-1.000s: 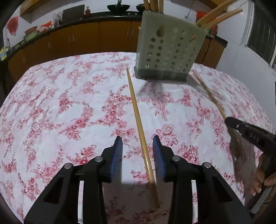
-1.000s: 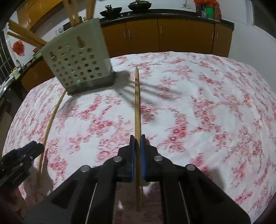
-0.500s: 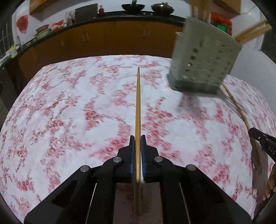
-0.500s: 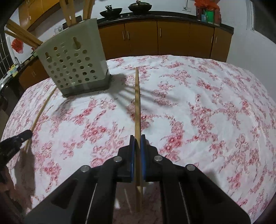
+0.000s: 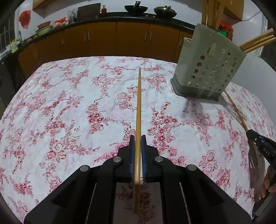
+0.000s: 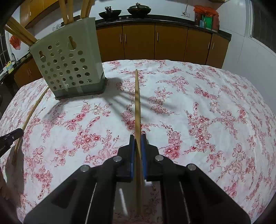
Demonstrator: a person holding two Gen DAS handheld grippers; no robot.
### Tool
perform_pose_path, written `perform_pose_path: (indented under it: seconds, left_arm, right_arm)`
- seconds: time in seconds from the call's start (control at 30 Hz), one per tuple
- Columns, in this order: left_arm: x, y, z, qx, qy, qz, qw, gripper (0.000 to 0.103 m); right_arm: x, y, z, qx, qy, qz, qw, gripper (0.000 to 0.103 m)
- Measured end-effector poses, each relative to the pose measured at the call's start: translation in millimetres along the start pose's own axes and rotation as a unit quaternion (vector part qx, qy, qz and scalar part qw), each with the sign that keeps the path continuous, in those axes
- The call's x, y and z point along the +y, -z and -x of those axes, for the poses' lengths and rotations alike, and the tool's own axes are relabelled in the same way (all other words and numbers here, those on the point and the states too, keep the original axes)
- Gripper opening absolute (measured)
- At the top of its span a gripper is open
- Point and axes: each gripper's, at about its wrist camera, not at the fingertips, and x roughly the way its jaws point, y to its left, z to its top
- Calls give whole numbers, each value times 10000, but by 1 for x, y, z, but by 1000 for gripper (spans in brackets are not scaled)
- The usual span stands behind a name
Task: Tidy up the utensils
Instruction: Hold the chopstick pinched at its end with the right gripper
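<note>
My left gripper (image 5: pixel 137 137) is shut on a long wooden chopstick (image 5: pixel 138 106) that points forward over the floral tablecloth (image 5: pixel 69 103). My right gripper (image 6: pixel 137 137) is shut on another wooden chopstick (image 6: pixel 137 100). A grey perforated utensil holder (image 5: pixel 207 69) with several wooden sticks in it stands ahead to the right of my left gripper; in the right wrist view it (image 6: pixel 69 60) stands ahead to the left. The right gripper shows at the right edge of the left wrist view (image 5: pixel 258 146), with its chopstick (image 5: pixel 236 110). The left gripper shows at the left edge of the right wrist view (image 6: pixel 10 137).
Brown kitchen cabinets (image 5: pixel 120 39) with a dark counter run behind the table, with woks (image 5: pixel 136 7) and other items on top. A white wall (image 6: pixel 250 56) lies to the right. The table edge curves around close to the cabinets.
My left gripper closed on the chopstick that lay between its open fingers and lifted it, swinging left so the holder moved to the right. My right gripper kept its chopstick and rose slightly.
</note>
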Motion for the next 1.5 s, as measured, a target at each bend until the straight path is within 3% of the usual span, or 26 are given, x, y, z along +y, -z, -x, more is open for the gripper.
perform_pose_path:
  seconds: [1.5]
  left_arm:
    - [0, 1, 0, 2, 7, 38, 10000, 9]
  right_arm:
    - [-7, 1, 1, -1, -127, -117, 9999, 10]
